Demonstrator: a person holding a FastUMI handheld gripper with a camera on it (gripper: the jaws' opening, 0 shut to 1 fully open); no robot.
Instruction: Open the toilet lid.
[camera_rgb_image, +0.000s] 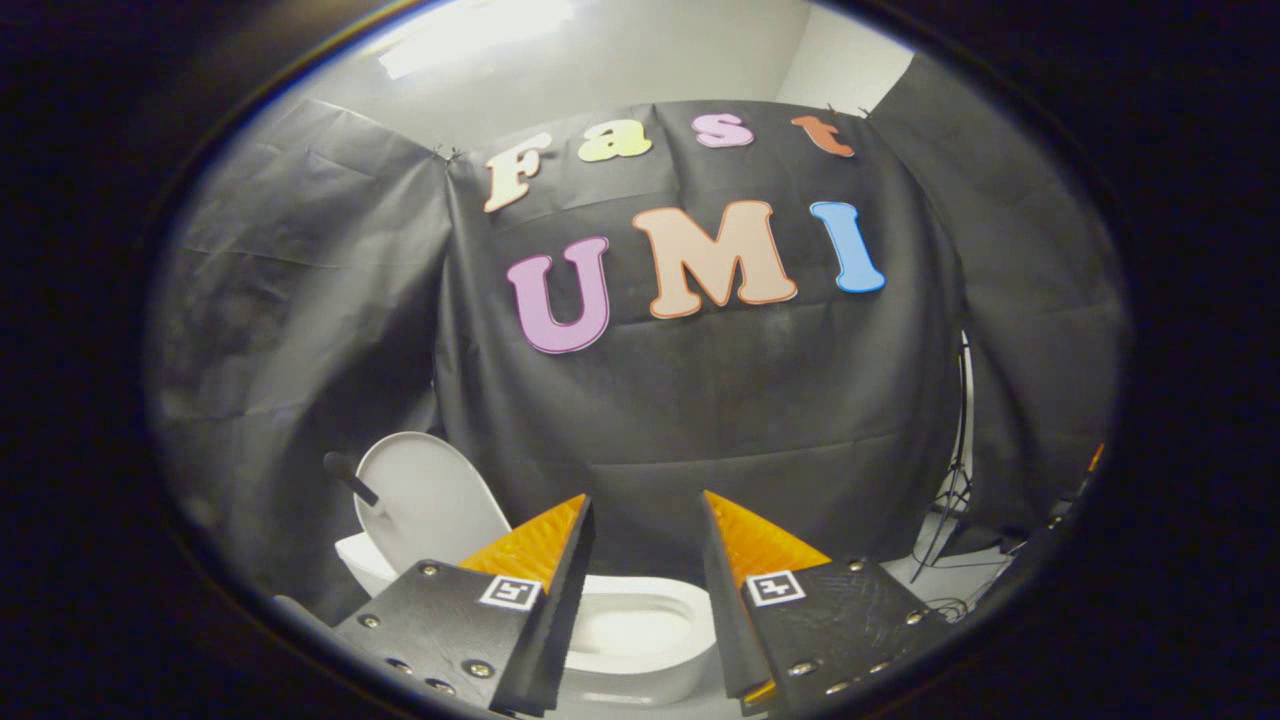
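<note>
A white toilet stands low against the black cloth wall, seen beyond my fingers. Its lid (425, 495) is raised, standing upright and leaning back to the left of the bowl. The open bowl and seat rim (640, 630) show through the gap between the fingers. A dark stick-like handle (350, 478) juts from the lid's left edge. My gripper (645, 515) is open, held above and short of the bowl, with nothing between the fingers.
Black cloth walls close in the booth behind and on both sides of the toilet. A thin tripod stand (955, 480) with cables on the pale floor stands to the right, past the cloth's edge.
</note>
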